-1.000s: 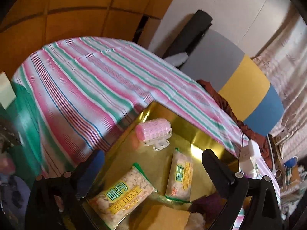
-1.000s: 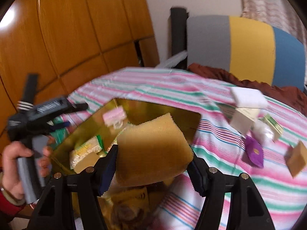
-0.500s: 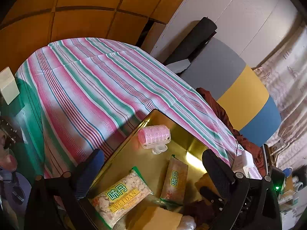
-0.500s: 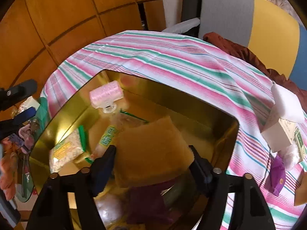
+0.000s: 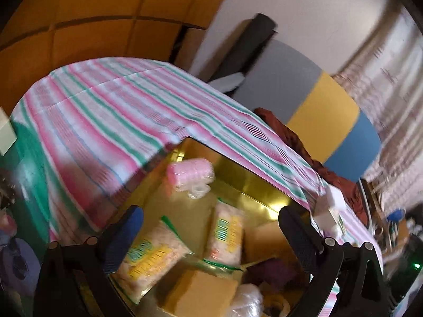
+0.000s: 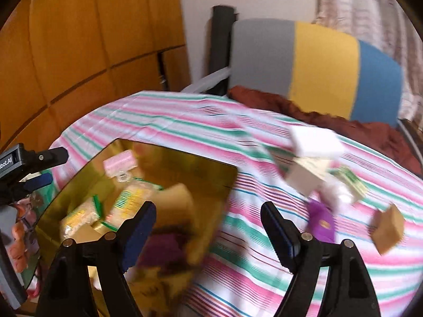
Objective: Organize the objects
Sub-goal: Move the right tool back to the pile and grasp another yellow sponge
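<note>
A gold box (image 6: pixel 182 157) stands on the striped tablecloth (image 6: pixel 185 121). In it lie a pink hair roller (image 6: pixel 120 162), two snack packets (image 5: pixel 227 233) and a yellow sponge (image 6: pixel 177 202). My right gripper (image 6: pixel 207 211) is open and empty, over the box's right edge, with the sponge lying loose below its left finger. My left gripper (image 5: pixel 208 227) hangs open over the box's near-left side with nothing between its pads; the right wrist view shows it at the far left edge. To the right of the box lie a white block (image 6: pixel 314 142), a purple packet (image 6: pixel 321 222) and a brown cube (image 6: pixel 388 229).
A cream carton (image 6: pixel 304 177) and a green packet (image 6: pixel 351 181) lie beside the white block. A chair with grey, yellow and blue panels (image 6: pixel 322 63) and a brown cloth (image 6: pixel 290 105) stand behind the table. Wooden panelling (image 6: pixel 79 39) is at the left.
My right gripper opened and let the yellow sponge drop into the gold box, then drew back toward the right. The left gripper shifted slightly and stayed open.
</note>
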`<control>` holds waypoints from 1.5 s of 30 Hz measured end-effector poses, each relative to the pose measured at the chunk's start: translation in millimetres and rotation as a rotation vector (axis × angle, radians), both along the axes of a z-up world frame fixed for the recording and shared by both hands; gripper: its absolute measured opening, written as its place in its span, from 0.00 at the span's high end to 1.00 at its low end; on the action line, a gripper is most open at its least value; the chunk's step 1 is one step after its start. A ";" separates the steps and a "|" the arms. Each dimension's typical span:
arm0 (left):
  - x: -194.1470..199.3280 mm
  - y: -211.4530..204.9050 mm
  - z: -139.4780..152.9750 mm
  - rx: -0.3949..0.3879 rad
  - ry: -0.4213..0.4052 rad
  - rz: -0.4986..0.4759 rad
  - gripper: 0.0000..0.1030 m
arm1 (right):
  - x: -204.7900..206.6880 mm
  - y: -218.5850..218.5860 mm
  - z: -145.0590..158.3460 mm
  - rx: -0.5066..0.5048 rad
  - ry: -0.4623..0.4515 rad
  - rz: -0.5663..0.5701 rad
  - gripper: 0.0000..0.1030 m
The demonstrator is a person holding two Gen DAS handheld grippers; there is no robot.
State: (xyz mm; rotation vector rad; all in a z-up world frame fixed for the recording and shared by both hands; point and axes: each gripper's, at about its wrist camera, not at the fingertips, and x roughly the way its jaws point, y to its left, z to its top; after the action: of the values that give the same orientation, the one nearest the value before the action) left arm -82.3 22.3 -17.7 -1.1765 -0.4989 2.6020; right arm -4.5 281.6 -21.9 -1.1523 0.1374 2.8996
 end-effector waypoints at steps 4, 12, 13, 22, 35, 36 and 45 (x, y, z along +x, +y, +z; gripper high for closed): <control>15.6 25.2 5.5 -0.025 0.043 -0.106 0.00 | 29.4 28.0 -10.1 -0.015 -0.002 -0.095 0.20; 53.4 73.5 8.1 -0.063 0.096 -0.298 0.00 | 81.8 87.7 -50.7 -0.075 -0.076 -0.273 0.20; 59.6 81.6 6.9 -0.072 0.097 -0.327 0.00 | 88.8 95.2 -54.0 -0.077 -0.077 -0.301 0.20; 100.1 131.3 -2.3 -0.086 0.071 -0.466 0.00 | 112.1 175.0 -58.2 -0.146 -0.047 -0.552 0.20; 133.3 172.4 -6.1 -0.122 0.047 -0.535 0.00 | 40.2 251.6 -41.8 -0.149 -0.022 -0.729 0.20; 133.4 173.3 -7.6 -0.128 0.043 -0.533 0.00 | 36.8 252.4 -44.5 -0.139 -0.030 -0.730 0.20; 126.3 185.0 -18.1 -0.147 0.004 -0.520 0.00 | 46.0 254.1 -71.3 -0.166 -0.024 -0.699 0.44</control>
State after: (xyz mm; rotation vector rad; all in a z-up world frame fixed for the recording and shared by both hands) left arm 44.0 207.3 -35.8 -1.1561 0.0102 2.2132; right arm 41.5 535.7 -93.1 -0.9095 0.6447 2.2816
